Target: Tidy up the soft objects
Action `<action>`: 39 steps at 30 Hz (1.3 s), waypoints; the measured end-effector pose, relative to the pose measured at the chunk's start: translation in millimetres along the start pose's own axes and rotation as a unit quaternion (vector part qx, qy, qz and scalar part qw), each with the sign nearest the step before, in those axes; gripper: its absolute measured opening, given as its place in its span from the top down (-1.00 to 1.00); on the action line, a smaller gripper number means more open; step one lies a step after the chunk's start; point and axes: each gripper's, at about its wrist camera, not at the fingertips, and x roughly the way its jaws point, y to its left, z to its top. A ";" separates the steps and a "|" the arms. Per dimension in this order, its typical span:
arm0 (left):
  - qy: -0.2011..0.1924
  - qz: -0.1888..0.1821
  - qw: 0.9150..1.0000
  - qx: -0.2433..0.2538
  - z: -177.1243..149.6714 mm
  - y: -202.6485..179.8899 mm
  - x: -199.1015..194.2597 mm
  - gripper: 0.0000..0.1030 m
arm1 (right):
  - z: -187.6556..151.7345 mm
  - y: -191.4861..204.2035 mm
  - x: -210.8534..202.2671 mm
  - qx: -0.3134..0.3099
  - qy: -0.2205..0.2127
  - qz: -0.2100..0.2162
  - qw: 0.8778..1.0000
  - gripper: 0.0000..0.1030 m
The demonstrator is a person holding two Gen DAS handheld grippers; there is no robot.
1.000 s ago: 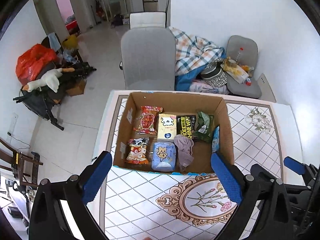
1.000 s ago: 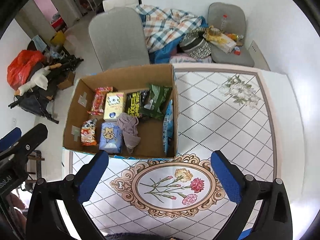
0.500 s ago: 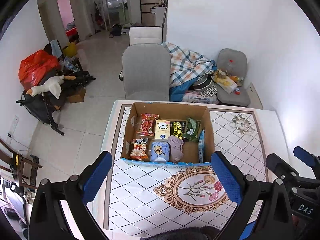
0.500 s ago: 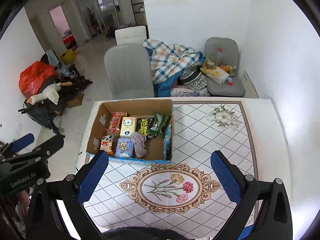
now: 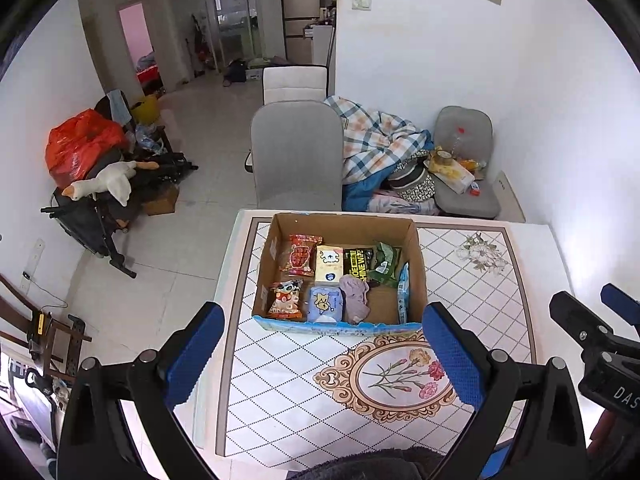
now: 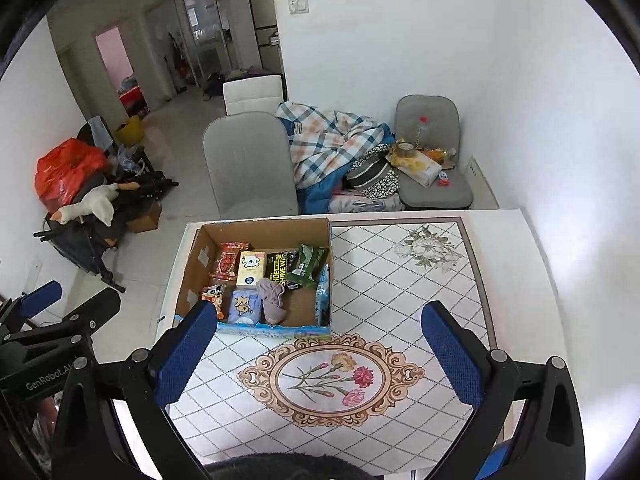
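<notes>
An open cardboard box stands at the far left of the patterned table. It holds red snack packs, a yellow tissue pack, a blue tissue pack, a mauve cloth, black and green packets and a blue pack on edge. My left gripper is open and empty, high above the near table. My right gripper is open and empty, also high and back from the box.
The table carries a floral oval print near me. Behind it stand a grey chair, a pile of plaid bedding and a cluttered grey seat. A red bag and goose toy lie at the left wall.
Both grippers have pulled up and back from the box, which now looks smaller and farther. Both stay open and empty. The box contents have not moved.
</notes>
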 end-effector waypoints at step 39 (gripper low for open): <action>0.011 0.013 1.000 -0.006 -12.5 4.8 5.9 -0.97 | -1.6 7.1 2.5 -0.010 -0.001 -0.035 0.999 -1.00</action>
